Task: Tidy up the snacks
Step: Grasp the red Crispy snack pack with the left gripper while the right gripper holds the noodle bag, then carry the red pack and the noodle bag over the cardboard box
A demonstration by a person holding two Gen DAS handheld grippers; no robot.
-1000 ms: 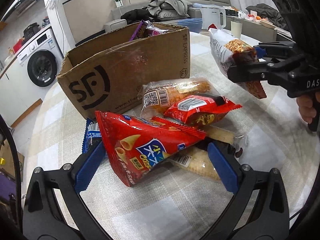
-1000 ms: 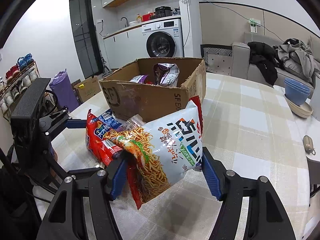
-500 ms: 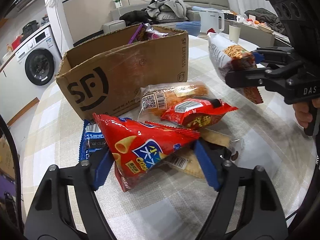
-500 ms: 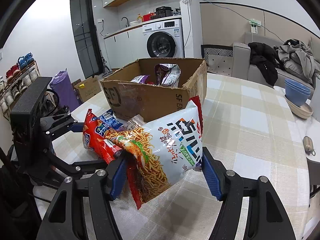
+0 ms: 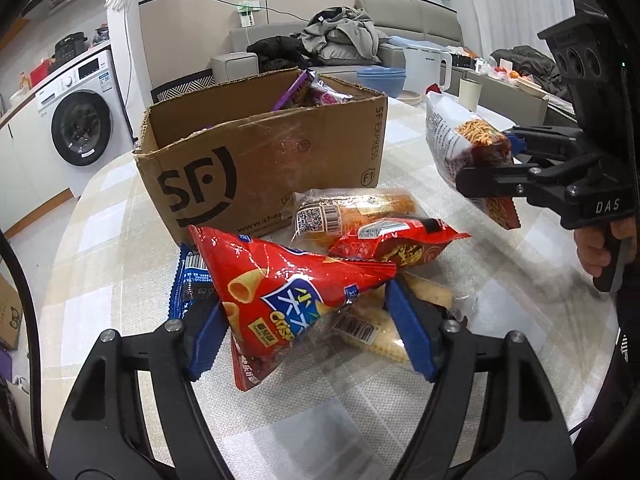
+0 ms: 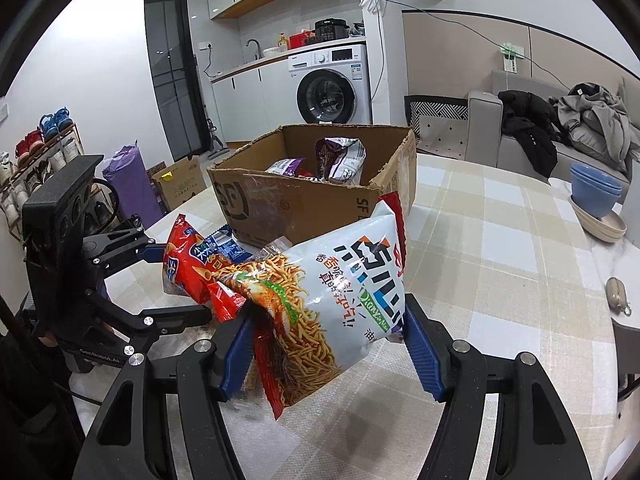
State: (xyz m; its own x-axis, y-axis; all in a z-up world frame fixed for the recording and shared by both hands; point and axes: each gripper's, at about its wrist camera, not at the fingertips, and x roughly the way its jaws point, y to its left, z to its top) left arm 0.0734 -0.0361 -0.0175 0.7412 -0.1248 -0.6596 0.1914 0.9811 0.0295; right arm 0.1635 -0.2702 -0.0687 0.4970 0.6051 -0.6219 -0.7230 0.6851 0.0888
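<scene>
Red foil fills my left view: the red crisps bag [image 5: 288,292] sits between my left gripper [image 5: 308,328] pads, jaws closing onto it, pads touching both sides, atop the snack pile on the checked tablecloth [image 5: 500,320]. My right gripper [image 6: 328,340] clamps the white noodle-snack bag [image 6: 340,280], lifted clear, just before the SF cardboard box [image 6: 304,204] holding purple packets [image 6: 340,158].

A small home: washer [image 6: 334,88] under a kitchen counter, sofa [image 6: 560,136] heaped with clothes, shoe rack [image 6: 40,148].
</scene>
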